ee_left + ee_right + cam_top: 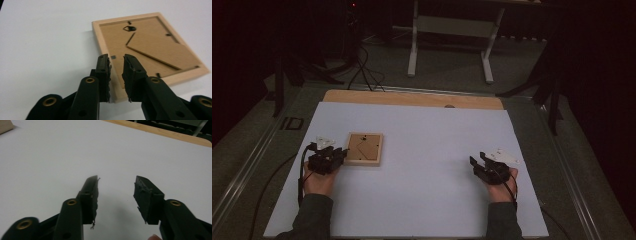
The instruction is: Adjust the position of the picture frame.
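While left gripper point(116, 62) hovers over near edge of picture frame point(364, 148), jaws slightly parted, gripping nothing, we judge approach step. Frame face-down at desk's point(422, 150) nine o'clock. Right gripper point(116, 186) released, idle at four o'clock. Next: straddle rim, probably, then clench.

Thing: a small wooden picture frame point(364, 148), the one nearest my left hand-held gripper point(343, 153).
Look: light wood rim, brown board on the back, a thin fold-out stand and a small black hanger near one edge.
Pose: it lies flat, back side up, with the stand folded down.
Place: on the left part of my white worktop point(427, 150), just beside my left hand-held gripper.
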{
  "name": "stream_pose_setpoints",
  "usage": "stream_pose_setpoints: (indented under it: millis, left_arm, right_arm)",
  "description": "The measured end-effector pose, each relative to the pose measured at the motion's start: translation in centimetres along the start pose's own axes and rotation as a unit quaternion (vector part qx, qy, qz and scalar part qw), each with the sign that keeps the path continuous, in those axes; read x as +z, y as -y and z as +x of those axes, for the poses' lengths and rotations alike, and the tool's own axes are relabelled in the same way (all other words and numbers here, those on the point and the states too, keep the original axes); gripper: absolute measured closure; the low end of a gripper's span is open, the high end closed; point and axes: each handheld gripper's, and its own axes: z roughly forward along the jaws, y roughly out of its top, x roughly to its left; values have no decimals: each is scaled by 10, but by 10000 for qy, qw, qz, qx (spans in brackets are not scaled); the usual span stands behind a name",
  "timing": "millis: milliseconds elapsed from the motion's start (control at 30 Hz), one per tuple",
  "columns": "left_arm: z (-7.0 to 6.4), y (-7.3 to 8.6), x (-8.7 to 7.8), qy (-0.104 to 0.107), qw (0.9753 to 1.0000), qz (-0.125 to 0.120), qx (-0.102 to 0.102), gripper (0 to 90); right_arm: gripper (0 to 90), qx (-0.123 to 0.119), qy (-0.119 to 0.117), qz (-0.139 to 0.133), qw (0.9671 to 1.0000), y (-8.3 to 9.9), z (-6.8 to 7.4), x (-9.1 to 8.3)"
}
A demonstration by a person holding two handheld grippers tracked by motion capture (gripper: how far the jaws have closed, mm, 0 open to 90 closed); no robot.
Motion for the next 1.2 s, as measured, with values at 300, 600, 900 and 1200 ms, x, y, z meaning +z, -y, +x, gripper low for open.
stream_pose_setpoints:
  millis: [300,600,900,1200]
  left_arm:
    - [5,1,11,117,9998,113,-100,771]
    - [1,-6,15,-2,9997,222,31,775]
    - [3,-8,15,57,9995,306,-58,800]
    - [2,-9,16,36,9994,333,33,803]
  right_arm:
    - [473,86,43,-38,9999,0,-2,-1]
    - [464,70,31,-28,10000,0,-1,-1]
    - [459,39,7,-17,10000,0,0,0]
    - [459,-20,-39,-3,10000,0,2,1]
